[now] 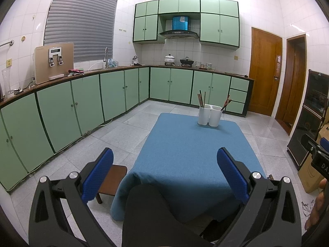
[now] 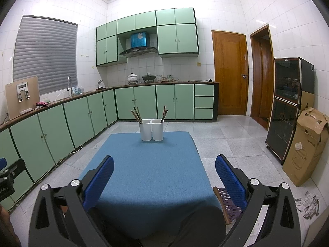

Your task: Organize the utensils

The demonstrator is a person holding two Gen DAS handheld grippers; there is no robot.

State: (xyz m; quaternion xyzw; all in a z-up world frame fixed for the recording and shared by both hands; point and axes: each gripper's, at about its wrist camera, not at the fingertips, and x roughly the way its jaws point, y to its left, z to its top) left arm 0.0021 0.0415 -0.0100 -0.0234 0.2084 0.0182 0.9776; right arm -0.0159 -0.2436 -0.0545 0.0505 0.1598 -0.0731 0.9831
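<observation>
Nearest the lens, both tools hang above the near edge of the table with nothing between their blue pads. The left gripper (image 1: 165, 173) has its jaws spread wide and empty, and the right gripper (image 2: 164, 175) is the same — wide apart, holding nothing. A dark-clothed knee (image 1: 148, 210) sits low in the left view, at six o'clock.

Across the blue tablecloth (image 2: 148, 164), toward twelve o'clock, stands the white two-cup holder (image 2: 151, 129), well apart from both grippers. Its left cup carries a bundle of chopsticks (image 2: 136, 114) leaning to eleven o'clock; the right cup has a smaller set of dark sticks (image 2: 164, 113) leaning to one o'clock. Whether any other kind of utensil is among them is too small to tell.

The sticks are likely light, stiff and thin, and smooth enough to slip or pivot in a loose pinch. The upper shafts, clear of the rim, look like the best place to take hold — one or two at a time. The holder itself seems light and could tip or slide on the cloth if a stick drags against its wall.

Nothing lies on the cloth between the grippers and the holder. A wooden stool (image 1: 112, 182) stands at the table's left at eight o'clock, and a woven seat (image 2: 227, 201) at its right at four o'clock; a cardboard box (image 2: 306, 146) stands off at three o'clock.
</observation>
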